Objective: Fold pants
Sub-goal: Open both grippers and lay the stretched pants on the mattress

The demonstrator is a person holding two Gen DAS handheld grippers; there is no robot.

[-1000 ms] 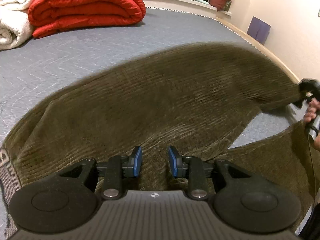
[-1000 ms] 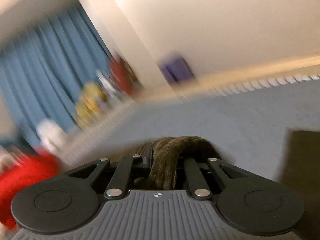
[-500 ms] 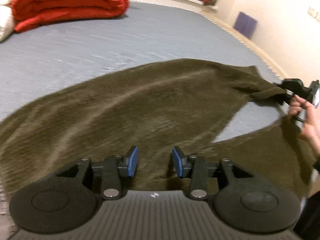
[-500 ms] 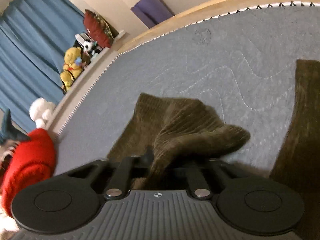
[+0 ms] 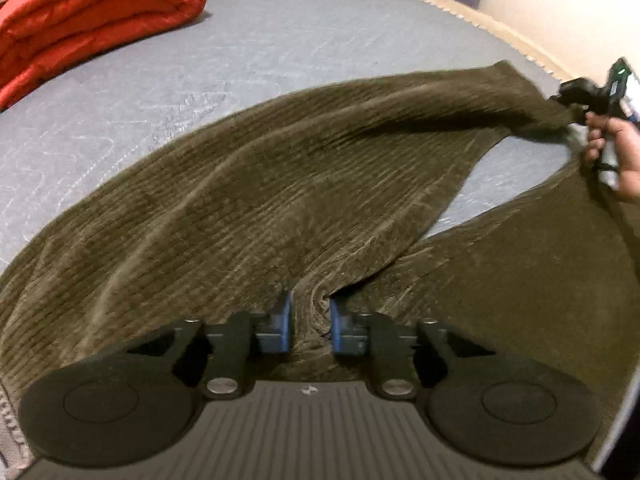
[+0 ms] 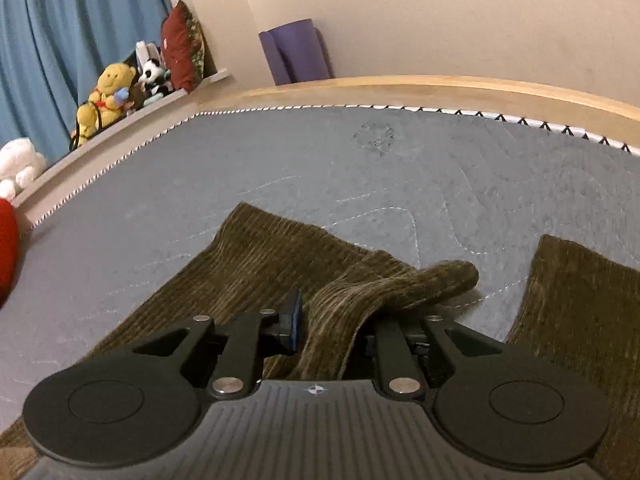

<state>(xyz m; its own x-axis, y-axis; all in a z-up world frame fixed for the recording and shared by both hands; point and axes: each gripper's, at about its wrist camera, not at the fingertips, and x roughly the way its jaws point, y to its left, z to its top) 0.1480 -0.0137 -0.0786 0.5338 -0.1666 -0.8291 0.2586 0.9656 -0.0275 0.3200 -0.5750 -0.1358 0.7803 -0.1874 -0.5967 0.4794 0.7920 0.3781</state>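
Note:
Olive corduroy pants lie spread on the grey mattress. My left gripper is down at the crotch, its jaws closing, with a twisted bunch of fabric pinched between the blue pads. At the right edge of the left wrist view a hand holds my right gripper, which keeps one leg's end slightly raised. In the right wrist view that leg end runs between the fingers of my right gripper; its jaws are easing open, cloth still in them. The other leg lies flat to the right.
A folded red quilt sits at the far left of the mattress. A wooden bed frame borders the far side, with a rolled purple mat against the wall. Plush toys line a ledge before a blue curtain.
My left gripper sank onto the crotch and its jaws narrowed around a bunch of fabric. The right gripper came down toward the mattress with the leg end, and that leg settled lower.

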